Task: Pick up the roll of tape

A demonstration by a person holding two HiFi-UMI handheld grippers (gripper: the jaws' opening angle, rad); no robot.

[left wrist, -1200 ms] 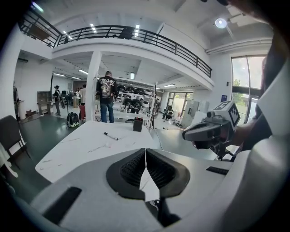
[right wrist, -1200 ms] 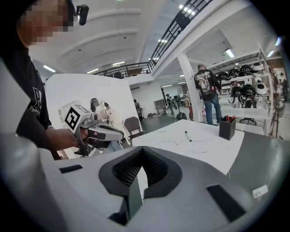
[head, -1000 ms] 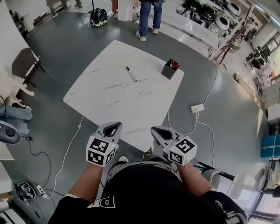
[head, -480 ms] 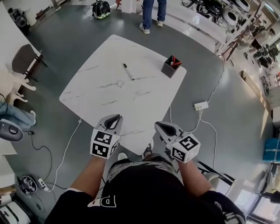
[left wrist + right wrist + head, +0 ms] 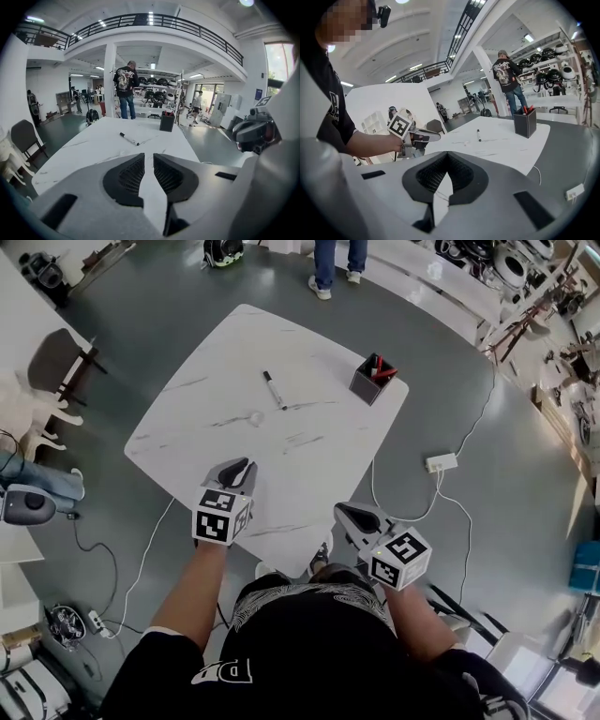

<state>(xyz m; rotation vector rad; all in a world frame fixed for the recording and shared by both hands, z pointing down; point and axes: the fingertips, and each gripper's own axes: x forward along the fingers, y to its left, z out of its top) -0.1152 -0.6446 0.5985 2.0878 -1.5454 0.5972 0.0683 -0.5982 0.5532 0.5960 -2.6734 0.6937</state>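
Observation:
The roll of tape [image 5: 256,417] is a small clear ring lying near the middle of the white marble table [image 5: 309,456]. My left gripper [image 5: 240,468] [image 5: 149,157] hovers over the table's near part, pointing at the tape from a short way off. Its jaws are opening, a narrow gap shows and nothing is between them. My right gripper [image 5: 343,513] [image 5: 447,157] hangs just off the near right edge, jaws shut and empty.
A black marker [image 5: 274,390] lies beyond the tape. A dark pen holder [image 5: 377,380] with red pens stands at the far right corner. A person [image 5: 337,263] stands past the table. A chair [image 5: 52,362] is at the left; a power strip [image 5: 441,462] and cables lie on the floor.
Both grippers have moved forward toward the table, the left one farther, from the near edge to over the tabletop. The left jaws have parted slightly.

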